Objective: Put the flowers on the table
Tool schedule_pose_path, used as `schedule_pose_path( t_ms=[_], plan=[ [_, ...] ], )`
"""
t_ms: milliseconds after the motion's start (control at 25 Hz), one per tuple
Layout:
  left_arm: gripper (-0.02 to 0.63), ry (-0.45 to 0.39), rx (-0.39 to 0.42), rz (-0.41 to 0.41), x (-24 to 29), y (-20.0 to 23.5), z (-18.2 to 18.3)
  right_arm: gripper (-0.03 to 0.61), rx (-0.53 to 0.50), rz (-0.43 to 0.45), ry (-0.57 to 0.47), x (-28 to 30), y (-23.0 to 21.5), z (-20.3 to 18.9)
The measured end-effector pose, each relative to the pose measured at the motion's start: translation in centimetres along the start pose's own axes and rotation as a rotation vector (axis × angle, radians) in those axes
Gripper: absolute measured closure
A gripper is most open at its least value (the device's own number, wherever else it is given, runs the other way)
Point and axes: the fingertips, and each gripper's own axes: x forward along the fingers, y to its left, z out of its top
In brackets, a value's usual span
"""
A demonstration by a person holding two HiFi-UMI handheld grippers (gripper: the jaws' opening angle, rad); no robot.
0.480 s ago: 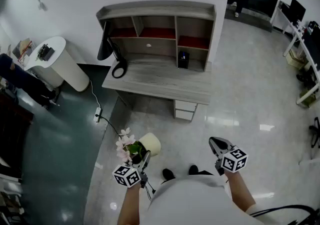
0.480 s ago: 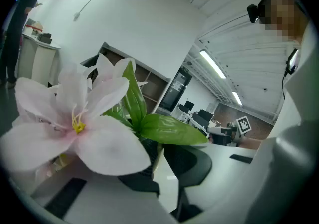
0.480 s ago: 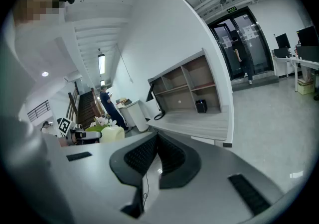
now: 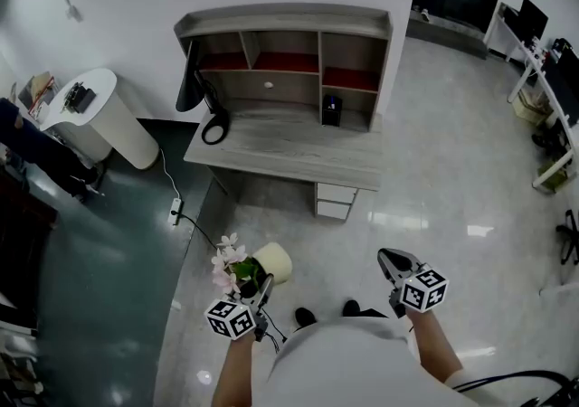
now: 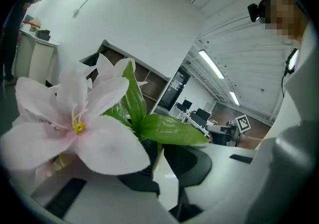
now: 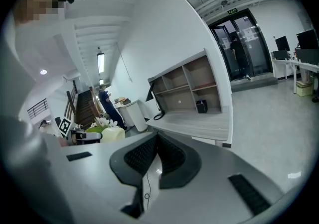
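Note:
A cream pot (image 4: 274, 262) of pink flowers (image 4: 225, 267) with green leaves hangs above the floor at lower left in the head view. My left gripper (image 4: 261, 287) is shut on the pot's rim. In the left gripper view a big pink flower (image 5: 75, 123) and leaves (image 5: 164, 131) fill the frame, and a cream sliver of rim sits between the dark pads of the left gripper (image 5: 158, 154). My right gripper (image 4: 391, 261) is shut and empty, level with the left one. The grey wooden desk (image 4: 289, 150) with shelves stands ahead. The right gripper view shows the right gripper (image 6: 155, 141), the pot (image 6: 110, 133) and the desk (image 6: 197, 122).
A black lamp with a ring base (image 4: 213, 121) and a small black box (image 4: 332, 108) stand on the desk, with drawers (image 4: 334, 200) under it. A power strip and cable (image 4: 176, 208) lie on the floor at left. A white counter (image 4: 101, 114) and a person (image 4: 36, 145) are at far left.
A person who stood in the far doorway is out of view now. Both grippers and the pot keep their places.

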Motion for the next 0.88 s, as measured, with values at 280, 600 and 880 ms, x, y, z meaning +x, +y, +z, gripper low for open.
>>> schedule_pose_path(
  t_ms=[280,600,880],
  plan=[
    [0.561,0.023,0.003,-0.023,-0.9,1.2,-0.4,0.559,0.010,-0.018,0.013,1.1,1.5,-1.1],
    [0.561,0.034,0.019,-0.040,-2.7,3.1,-0.7,0.558,0.040,-0.012,-0.007,2.3,4.3,-2.0],
    [0.561,0.021,0.025,-0.035,-4.6,4.1,-0.4,0.558,0.031,0.020,0.014,3.6,7.0,-3.4]
  ],
)
